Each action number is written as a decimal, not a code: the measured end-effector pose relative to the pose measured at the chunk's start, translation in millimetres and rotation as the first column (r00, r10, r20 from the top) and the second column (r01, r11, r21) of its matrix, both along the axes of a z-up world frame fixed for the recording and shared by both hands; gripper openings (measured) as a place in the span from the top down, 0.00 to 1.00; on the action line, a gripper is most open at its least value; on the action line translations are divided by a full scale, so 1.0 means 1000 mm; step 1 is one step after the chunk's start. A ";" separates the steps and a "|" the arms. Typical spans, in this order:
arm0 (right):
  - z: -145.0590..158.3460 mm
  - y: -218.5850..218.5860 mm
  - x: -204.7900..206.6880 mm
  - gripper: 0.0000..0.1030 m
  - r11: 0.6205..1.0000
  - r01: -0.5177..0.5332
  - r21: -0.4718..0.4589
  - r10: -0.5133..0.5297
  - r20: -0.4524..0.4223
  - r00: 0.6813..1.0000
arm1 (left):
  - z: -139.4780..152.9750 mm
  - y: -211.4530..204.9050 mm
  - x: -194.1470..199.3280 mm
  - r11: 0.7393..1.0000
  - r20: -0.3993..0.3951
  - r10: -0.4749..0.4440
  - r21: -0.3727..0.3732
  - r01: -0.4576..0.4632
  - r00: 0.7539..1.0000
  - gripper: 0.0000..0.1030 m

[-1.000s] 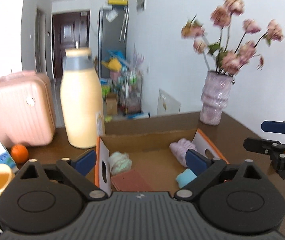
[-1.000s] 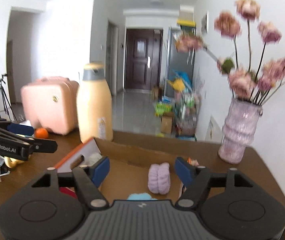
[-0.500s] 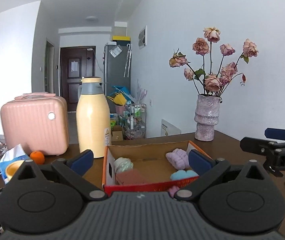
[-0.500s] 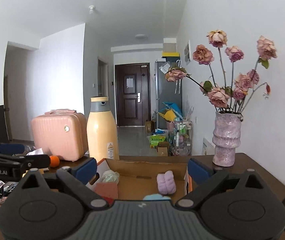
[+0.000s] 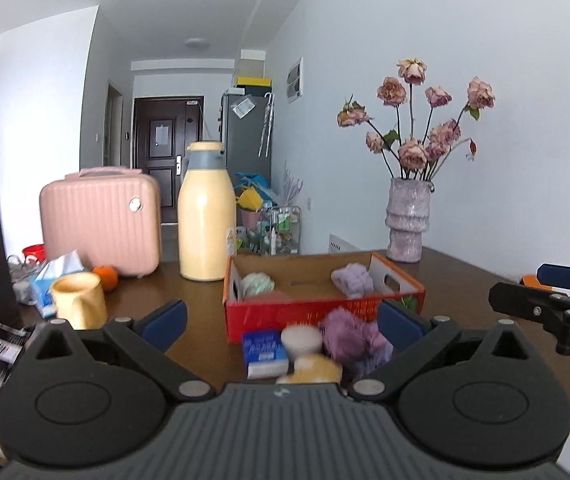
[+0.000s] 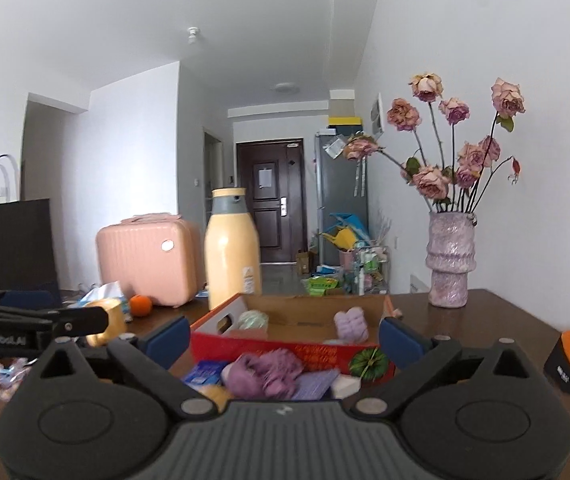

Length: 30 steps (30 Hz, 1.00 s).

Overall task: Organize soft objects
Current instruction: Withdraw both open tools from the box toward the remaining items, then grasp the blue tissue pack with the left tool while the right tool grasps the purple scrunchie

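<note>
both hands empty: my left gripper (image 5: pixel 281 320) spread wide, my right gripper (image 6: pixel 281 334) opening, nothing pinched. between picks, i reckon. the fuzzy purple thing (image 6: pixel 263 372) lies just in front of the red box (image 6: pixel 285 350); next needs jaws around it.

Dark wooden desk (image 5: pixel 465 276) here, smooth with a soft sheen, and on it a cardboard box (image 5: pixel 309 312), raw brown inside and glossy red print on the front. Fluffy purple plush (image 5: pixel 351 340) in front of it (blurred, but clearly fuzzy cloth). Behind, a hard ribbed pink plastic suitcase (image 5: pixel 99 220), a smooth satin yellow bottle (image 5: pixel 205 220), and a rough glittery vase (image 5: pixel 407 216).
</note>
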State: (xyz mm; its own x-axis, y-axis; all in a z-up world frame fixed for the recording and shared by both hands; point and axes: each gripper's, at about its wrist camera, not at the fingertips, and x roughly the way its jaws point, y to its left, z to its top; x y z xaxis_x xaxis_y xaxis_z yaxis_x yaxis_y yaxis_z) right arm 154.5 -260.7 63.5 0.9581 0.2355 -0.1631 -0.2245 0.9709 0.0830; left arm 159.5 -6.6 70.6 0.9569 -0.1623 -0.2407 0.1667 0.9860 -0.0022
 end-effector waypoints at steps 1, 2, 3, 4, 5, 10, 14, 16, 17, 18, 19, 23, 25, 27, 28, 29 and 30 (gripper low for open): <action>-0.003 0.000 -0.007 0.01 1.000 -0.008 0.004 0.008 -0.005 1.000 | -0.003 0.002 -0.008 1.000 -0.003 0.001 0.001 -0.001 1.000 0.00; -0.007 0.001 -0.014 0.01 1.000 -0.016 0.004 0.016 -0.009 1.000 | -0.006 0.004 -0.017 1.000 -0.005 0.002 -0.001 -0.002 1.000 0.00; -0.010 0.003 -0.022 0.01 1.000 -0.024 -0.002 0.024 -0.013 1.000 | -0.009 0.006 -0.024 1.000 -0.010 0.005 -0.007 -0.005 1.000 0.00; -0.013 0.004 -0.028 0.01 1.000 -0.029 -0.010 0.029 -0.015 0.999 | -0.012 0.008 -0.030 1.000 -0.020 0.008 -0.015 -0.008 1.000 0.00; -0.016 0.006 -0.035 0.01 0.999 -0.035 -0.021 0.035 -0.015 0.999 | -0.015 0.010 -0.037 1.000 -0.028 0.008 -0.024 -0.009 1.000 0.00; -0.033 0.012 -0.066 0.01 0.998 -0.041 -0.039 0.040 -0.033 0.999 | -0.025 0.017 -0.071 0.999 -0.025 0.022 -0.040 -0.023 0.999 0.00; -0.051 0.011 -0.087 0.00 0.998 -0.060 -0.001 0.060 -0.054 0.997 | -0.033 0.016 -0.088 1.000 -0.016 0.015 -0.002 -0.015 1.000 0.00; -0.057 0.011 -0.089 0.00 0.998 -0.064 -0.007 0.064 -0.071 0.995 | -0.036 0.013 -0.089 1.000 -0.020 0.015 0.028 -0.014 1.000 0.00; -0.059 0.011 -0.087 0.00 0.998 -0.061 -0.012 0.060 -0.077 0.995 | -0.037 0.012 -0.088 0.999 -0.022 0.013 0.030 -0.013 1.000 0.00; -0.059 0.010 -0.085 0.00 0.999 -0.052 -0.012 0.051 -0.080 0.995 | -0.038 0.012 -0.087 1.000 -0.026 0.011 0.025 -0.011 1.000 0.00; -0.060 0.010 -0.084 0.00 0.999 -0.040 -0.008 0.039 -0.083 0.996 | -0.038 0.012 -0.084 1.000 -0.032 0.009 0.016 -0.008 0.999 0.00; -0.061 0.004 -0.079 0.00 0.999 -0.042 0.013 0.043 -0.090 0.995 | -0.042 0.009 -0.074 1.000 -0.052 -0.001 0.014 0.001 0.999 0.00; -0.062 0.002 -0.074 0.00 0.999 -0.030 0.011 0.031 -0.095 0.995 | -0.043 0.008 -0.067 1.000 -0.059 -0.003 0.006 0.003 0.998 0.00; -0.063 0.000 -0.067 0.00 1.000 -0.015 0.017 0.016 -0.108 0.994 | -0.045 0.008 -0.057 1.000 -0.077 -0.004 -0.005 0.003 0.997 0.00; -0.062 -0.002 -0.063 0.00 1.000 -0.014 0.022 0.017 -0.114 0.993 | -0.046 0.007 -0.053 1.000 -0.085 -0.004 -0.005 0.003 0.996 0.00; -0.063 -0.003 -0.058 0.00 1.000 -0.015 0.025 0.018 -0.120 0.993 | -0.047 0.006 -0.048 1.000 -0.094 -0.004 -0.004 0.004 0.996 0.00; -0.063 -0.004 -0.054 0.00 1.000 -0.013 0.027 0.016 -0.125 0.992 | -0.049 0.005 -0.043 1.000 -0.104 -0.005 -0.001 0.005 0.995 0.00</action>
